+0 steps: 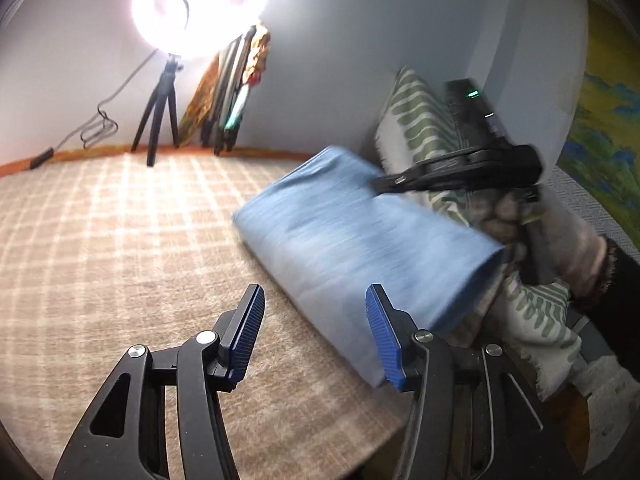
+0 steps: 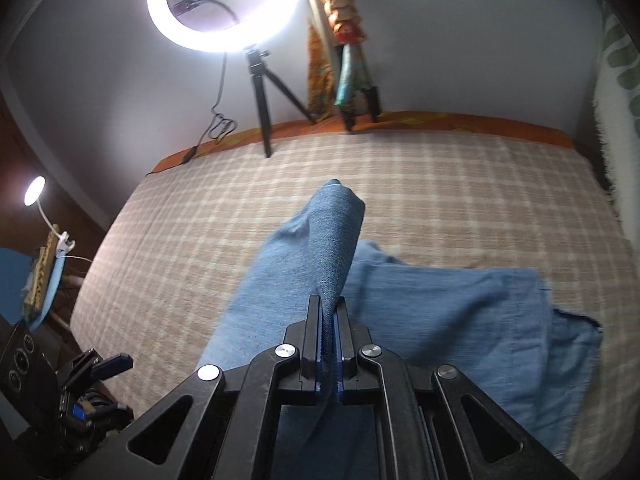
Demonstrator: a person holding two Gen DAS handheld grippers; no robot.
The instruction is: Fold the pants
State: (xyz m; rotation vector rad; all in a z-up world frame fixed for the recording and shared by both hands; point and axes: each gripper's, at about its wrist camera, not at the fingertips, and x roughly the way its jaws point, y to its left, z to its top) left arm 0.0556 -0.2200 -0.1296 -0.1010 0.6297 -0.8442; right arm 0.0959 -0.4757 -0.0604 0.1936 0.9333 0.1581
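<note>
The light blue denim pants point(image 1: 360, 248) lie folded on the checked beige bed cover point(image 1: 100, 240), blurred by motion in the left wrist view. My left gripper point(image 1: 316, 332) is open and empty, its blue pads just short of the pants' near edge. My right gripper point(image 2: 329, 312) is shut on a raised fold of the pants point(image 2: 320, 248), lifting it above the rest of the fabric point(image 2: 460, 320). In the left wrist view the right gripper's body point(image 1: 472, 168) and the gloved hand point(image 1: 552, 240) sit at the pants' right end.
A lit ring light on a black tripod point(image 2: 260, 92) stands at the bed's far edge, with a cable point(image 2: 216, 120) and leaning colourful cloth on a stand point(image 2: 344, 60). A green-patterned pillow point(image 1: 416, 120) lies at right. A small lamp point(image 2: 34, 192) and gear sit at left.
</note>
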